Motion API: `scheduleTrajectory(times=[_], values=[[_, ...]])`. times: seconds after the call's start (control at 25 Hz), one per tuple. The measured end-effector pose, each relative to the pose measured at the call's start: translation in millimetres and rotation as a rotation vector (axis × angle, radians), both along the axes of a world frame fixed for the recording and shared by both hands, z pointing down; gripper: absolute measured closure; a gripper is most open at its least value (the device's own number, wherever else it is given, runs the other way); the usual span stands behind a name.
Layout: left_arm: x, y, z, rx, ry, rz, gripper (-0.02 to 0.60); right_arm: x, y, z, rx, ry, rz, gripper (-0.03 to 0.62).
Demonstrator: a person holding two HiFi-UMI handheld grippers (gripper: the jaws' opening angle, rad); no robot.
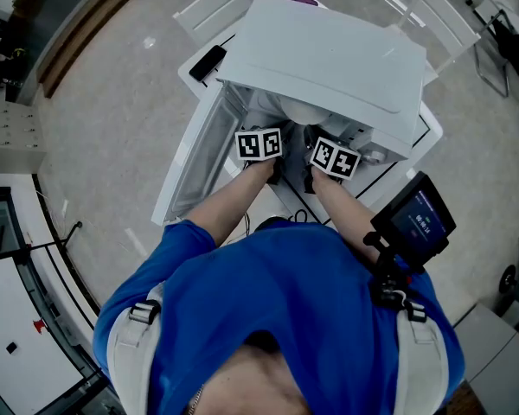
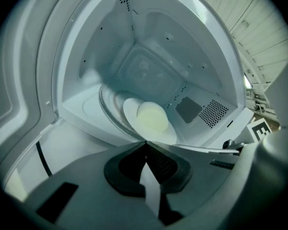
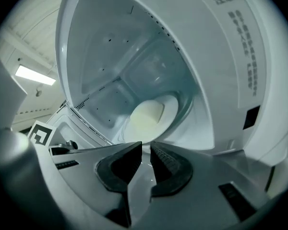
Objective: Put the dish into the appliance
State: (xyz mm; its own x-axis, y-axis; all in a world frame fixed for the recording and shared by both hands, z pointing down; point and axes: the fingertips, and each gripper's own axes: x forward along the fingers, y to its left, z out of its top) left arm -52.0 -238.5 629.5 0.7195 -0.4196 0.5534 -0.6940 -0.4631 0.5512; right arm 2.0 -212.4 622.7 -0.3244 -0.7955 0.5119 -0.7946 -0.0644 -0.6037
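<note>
Pale floor, white table, open microwave: the plate sits inside.
Head view: a person in blue reaches both arms into the microwave's mouth. Left gripper view: the left gripper has its jaws closed on the plate's near rim, with pale food just ahead, over the glass turntable. Right gripper view: the right gripper has its jaws slightly apart, gripping nothing, the plate's rim just ahead.

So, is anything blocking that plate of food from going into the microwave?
Nothing visible does. The microwave has its door swung open, and the dish already lies inside the cavity on the turntable. The left gripper and right gripper are at its near rim.
</note>
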Motion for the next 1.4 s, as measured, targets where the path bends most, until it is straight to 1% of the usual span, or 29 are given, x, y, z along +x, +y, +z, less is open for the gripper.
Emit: scheduleTrajectory(times=[0.12, 0.36, 0.8, 1.4], values=[[2, -1, -2, 0.006, -0.001, 0.004, 0.575, 3, -2, 0, -0.002, 0.041, -0.016, 0.556], [2, -3, -6, 0.019, -0.007, 0.013, 0.575, 3, -8, -2, -0.009, 0.079, -0.03, 0.557], [-1, -2, -12, 0.025, -0.019, 0.019, 0.575, 4, -20, -9, -0.01, 0.083, -0.042, 0.566], [-10, 6, -23, 0.06, -0.031, 0.016, 0.575, 4, -30, -14, -0.038, 0.07, -0.043, 0.566]])
